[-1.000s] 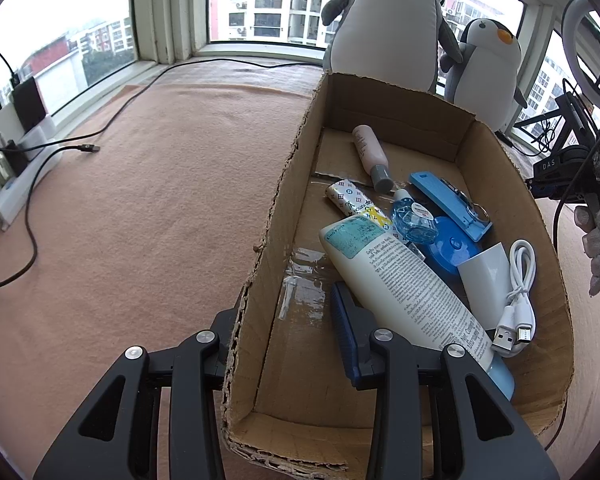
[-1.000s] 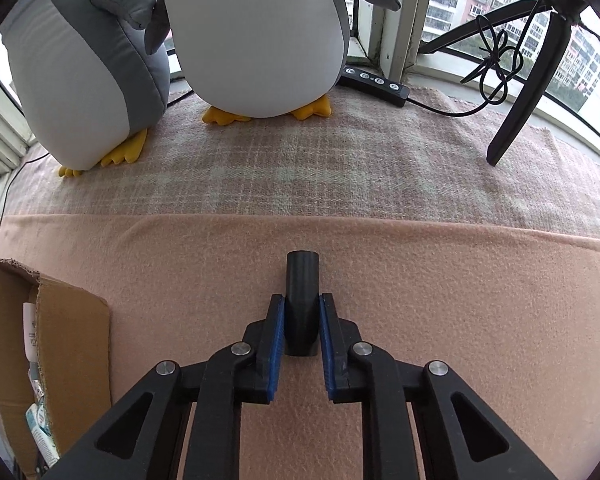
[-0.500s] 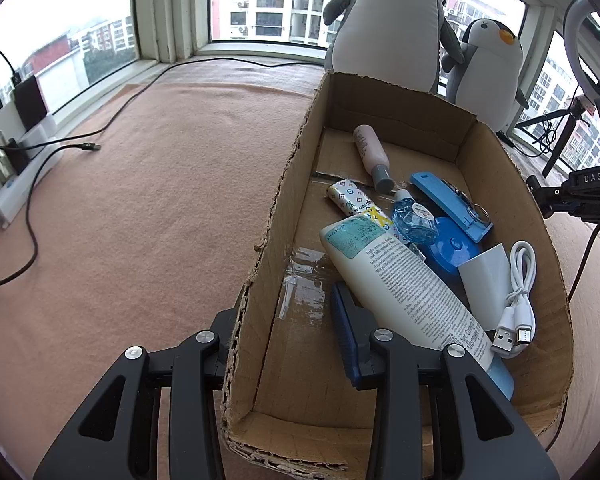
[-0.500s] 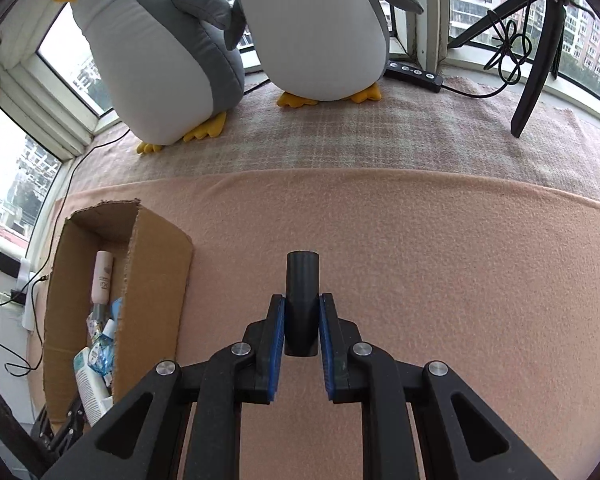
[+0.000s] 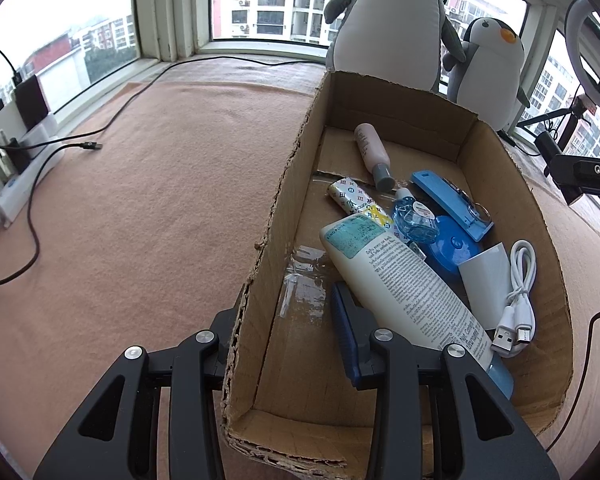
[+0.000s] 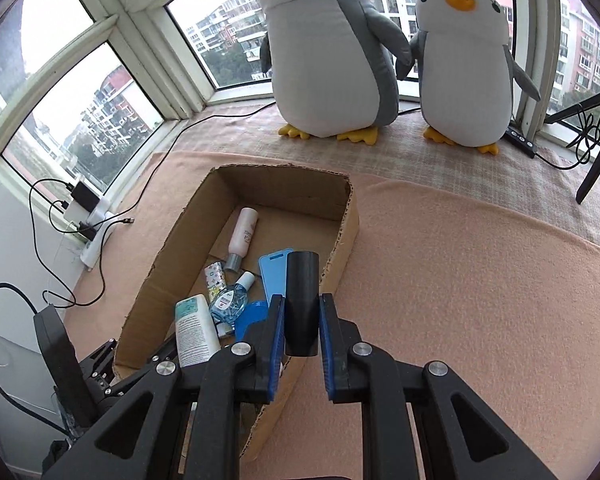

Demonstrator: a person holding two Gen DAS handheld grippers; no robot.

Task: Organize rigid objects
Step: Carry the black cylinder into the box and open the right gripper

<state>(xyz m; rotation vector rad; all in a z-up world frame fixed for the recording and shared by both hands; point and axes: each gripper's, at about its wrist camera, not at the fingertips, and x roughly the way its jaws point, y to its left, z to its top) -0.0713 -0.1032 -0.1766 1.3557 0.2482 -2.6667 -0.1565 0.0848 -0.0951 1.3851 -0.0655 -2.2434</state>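
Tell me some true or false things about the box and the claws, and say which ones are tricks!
1. The right claw is holding a black tube. True.
2. The cardboard box has nothing inside. False: it holds a big white bottle, a white cable, a small pink bottle and other things.
3. The left claw has one finger inside the box and one outside its wall. True.
4. The two toy penguins are sitting in the box. False: they stand beyond it, by the window.
5. The pink bottle stands upright. False: it lies on its side.
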